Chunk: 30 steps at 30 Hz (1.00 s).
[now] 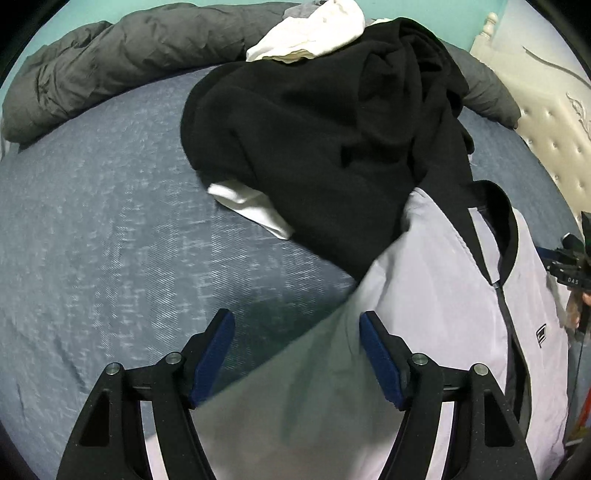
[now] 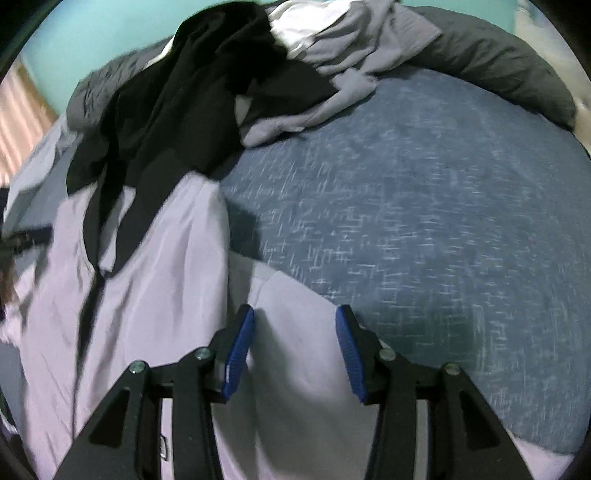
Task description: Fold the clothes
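Note:
A pale lilac zip jacket (image 1: pixel 436 280) with a black collar lies on the blue bedsheet (image 1: pixel 103 229). It also shows in the right wrist view (image 2: pixel 147 280). My left gripper (image 1: pixel 297 350) is open, with the jacket's left sleeve lying between its blue pads. My right gripper (image 2: pixel 295 347) is open over the jacket's right sleeve (image 2: pixel 295 317). A pile of black clothes (image 1: pixel 314 140) lies behind the jacket and overlaps its collar.
White garments (image 1: pixel 314 33) and a grey garment (image 2: pixel 351 55) sit on the pile. A dark grey duvet (image 1: pixel 110 62) runs along the far edge of the bed. A tufted cream headboard (image 1: pixel 554 122) stands at the right.

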Each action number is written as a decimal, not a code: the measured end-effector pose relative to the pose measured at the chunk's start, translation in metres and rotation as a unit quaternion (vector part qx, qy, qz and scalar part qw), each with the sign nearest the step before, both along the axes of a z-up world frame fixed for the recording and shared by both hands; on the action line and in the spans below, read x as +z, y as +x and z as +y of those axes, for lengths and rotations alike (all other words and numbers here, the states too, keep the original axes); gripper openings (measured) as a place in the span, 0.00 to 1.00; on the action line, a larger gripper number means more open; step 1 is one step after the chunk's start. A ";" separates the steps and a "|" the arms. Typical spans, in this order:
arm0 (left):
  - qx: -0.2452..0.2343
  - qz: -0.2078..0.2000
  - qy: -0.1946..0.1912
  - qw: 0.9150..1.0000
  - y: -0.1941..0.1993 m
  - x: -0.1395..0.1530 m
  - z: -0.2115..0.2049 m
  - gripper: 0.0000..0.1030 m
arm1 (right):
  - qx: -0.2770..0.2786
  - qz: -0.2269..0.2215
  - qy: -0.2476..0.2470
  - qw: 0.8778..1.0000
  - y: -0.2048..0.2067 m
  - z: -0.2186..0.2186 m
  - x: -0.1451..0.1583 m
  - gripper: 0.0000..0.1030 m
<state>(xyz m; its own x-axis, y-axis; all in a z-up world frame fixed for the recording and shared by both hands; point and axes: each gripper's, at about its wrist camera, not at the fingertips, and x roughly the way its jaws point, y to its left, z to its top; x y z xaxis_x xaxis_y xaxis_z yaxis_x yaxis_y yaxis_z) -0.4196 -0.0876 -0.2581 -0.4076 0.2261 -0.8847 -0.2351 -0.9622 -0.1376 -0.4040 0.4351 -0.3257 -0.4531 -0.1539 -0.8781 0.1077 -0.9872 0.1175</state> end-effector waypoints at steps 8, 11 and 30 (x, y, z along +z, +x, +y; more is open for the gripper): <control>-0.042 -0.028 0.005 0.999 -0.007 -0.021 0.012 0.73 | 0.038 -0.030 -0.004 0.999 -0.015 -0.004 -0.013 0.52; -0.059 -0.035 0.006 0.998 -0.006 -0.028 0.019 0.73 | 0.050 -0.027 0.005 0.998 -0.017 -0.012 -0.015 0.52; -0.020 0.029 -0.043 0.998 -0.005 0.010 0.035 0.05 | -0.014 0.076 0.092 0.993 -0.010 0.007 0.025 0.04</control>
